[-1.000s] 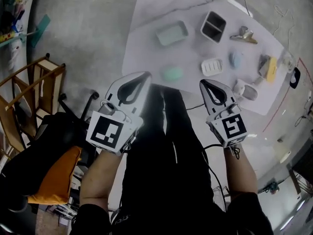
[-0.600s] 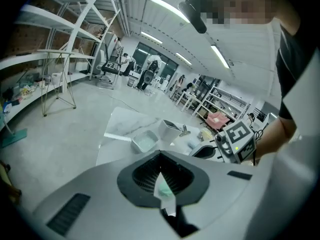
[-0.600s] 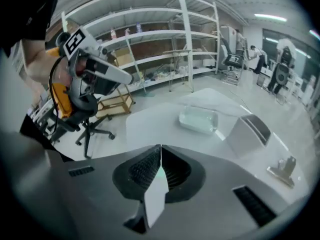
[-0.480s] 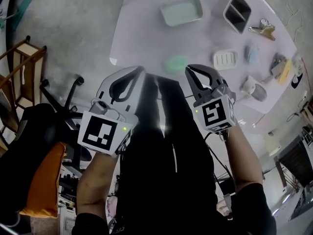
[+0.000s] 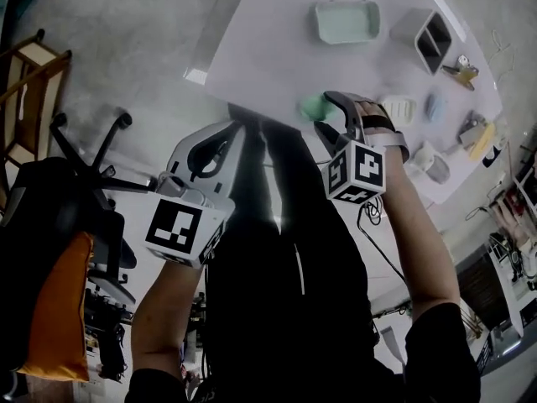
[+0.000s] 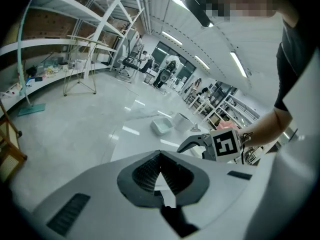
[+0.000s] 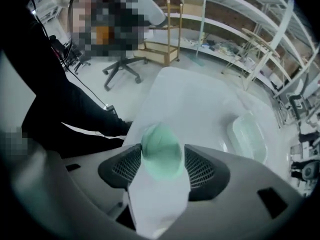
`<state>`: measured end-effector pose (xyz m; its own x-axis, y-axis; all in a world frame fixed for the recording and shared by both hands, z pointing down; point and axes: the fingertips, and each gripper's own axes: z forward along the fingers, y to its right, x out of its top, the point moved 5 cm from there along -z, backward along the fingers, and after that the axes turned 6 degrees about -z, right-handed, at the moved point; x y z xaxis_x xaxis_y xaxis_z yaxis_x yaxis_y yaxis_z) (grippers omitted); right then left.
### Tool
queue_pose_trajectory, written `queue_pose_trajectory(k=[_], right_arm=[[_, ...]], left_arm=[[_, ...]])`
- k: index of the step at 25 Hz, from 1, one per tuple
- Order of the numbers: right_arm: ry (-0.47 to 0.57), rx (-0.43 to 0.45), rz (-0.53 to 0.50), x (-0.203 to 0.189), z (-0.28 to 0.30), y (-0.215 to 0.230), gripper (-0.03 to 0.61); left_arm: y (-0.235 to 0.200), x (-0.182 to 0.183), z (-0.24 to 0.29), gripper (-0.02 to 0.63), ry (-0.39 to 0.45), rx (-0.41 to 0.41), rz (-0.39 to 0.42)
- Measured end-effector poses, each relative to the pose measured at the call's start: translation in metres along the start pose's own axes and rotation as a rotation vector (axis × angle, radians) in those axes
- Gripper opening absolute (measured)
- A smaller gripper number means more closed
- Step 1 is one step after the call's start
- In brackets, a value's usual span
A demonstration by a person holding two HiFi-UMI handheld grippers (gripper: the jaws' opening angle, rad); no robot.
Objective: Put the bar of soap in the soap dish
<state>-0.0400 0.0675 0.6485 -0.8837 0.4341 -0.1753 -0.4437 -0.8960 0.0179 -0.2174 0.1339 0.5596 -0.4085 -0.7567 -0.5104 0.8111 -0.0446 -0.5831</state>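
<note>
A mint-green oval bar of soap (image 5: 310, 107) lies near the front edge of the white table (image 5: 260, 49). My right gripper (image 5: 324, 112) points straight down over it. In the right gripper view the soap (image 7: 161, 150) sits between the two pads, and the right gripper (image 7: 161, 156) has its jaws opening. A mint-green soap dish (image 5: 346, 21) stands further back on the table and shows at the right as the dish (image 7: 248, 134). My left gripper (image 5: 236, 129) hovers off the table's front edge, shut and empty, as the left gripper (image 6: 160, 156) view shows.
A white ridged soap dish (image 5: 398, 107), a blue soap (image 5: 433, 106), a grey two-compartment holder (image 5: 438, 40), a binder clip (image 5: 461, 70) and a white cup (image 5: 432, 162) lie to the right. An office chair (image 5: 92, 154) and a wooden rack (image 5: 33, 65) stand on the left.
Both grippers have come down and forward toward the table. The right gripper rolled, pointed down over the green soap, and its jaws went from shut to wide apart.
</note>
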Motion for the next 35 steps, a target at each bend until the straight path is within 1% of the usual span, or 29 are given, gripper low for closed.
queue_pose_trajectory(k=[3,6,9,12,15,17,22,26,28,31,35], right_arm=[[-0.048,0.046,-0.065,0.005,0.008,0.001,0.264],[-0.08,0.056,-0.094,0.009,0.014,0.007,0.264],[-0.103,0.076,-0.09,0.012,0.018,0.01,0.27],[-0.12,0.088,-0.064,0.012,0.019,0.014,0.273],[-0.145,0.069,-0.062,0.009,0.014,0.018,0.273],[-0.144,0.065,-0.043,0.008,0.014,0.02,0.273],[-0.139,0.05,-0.022,0.005,0.016,0.024,0.273],[-0.092,0.019,0.063,0.01,0.002,0.028,0.273],[-0.082,0.009,0.086,0.008,-0.004,0.025,0.273],[-0.097,-0.009,0.05,0.003,-0.003,0.02,0.273],[-0.109,-0.011,0.009,0.003,0.006,0.022,0.273]], left_arm=[[-0.019,-0.008,-0.015,0.009,0.003,0.033,-0.035],[-0.037,-0.014,-0.023,0.009,0.006,0.058,-0.083],[-0.051,-0.016,-0.026,0.009,0.008,0.083,-0.132],[-0.057,-0.01,-0.025,0.009,0.028,0.089,-0.164],[-0.057,-0.003,-0.021,0.009,0.044,0.08,-0.172],[-0.057,-0.001,-0.018,0.009,0.042,0.077,-0.171],[-0.057,-0.005,-0.012,0.009,0.003,0.079,-0.16],[-0.056,-0.007,-0.011,0.009,-0.005,0.079,-0.161],[-0.055,-0.009,-0.009,0.009,-0.006,0.079,-0.17],[-0.051,-0.008,-0.005,0.009,-0.002,0.069,-0.174],[-0.047,-0.007,-0.004,0.009,0.01,0.056,-0.174]])
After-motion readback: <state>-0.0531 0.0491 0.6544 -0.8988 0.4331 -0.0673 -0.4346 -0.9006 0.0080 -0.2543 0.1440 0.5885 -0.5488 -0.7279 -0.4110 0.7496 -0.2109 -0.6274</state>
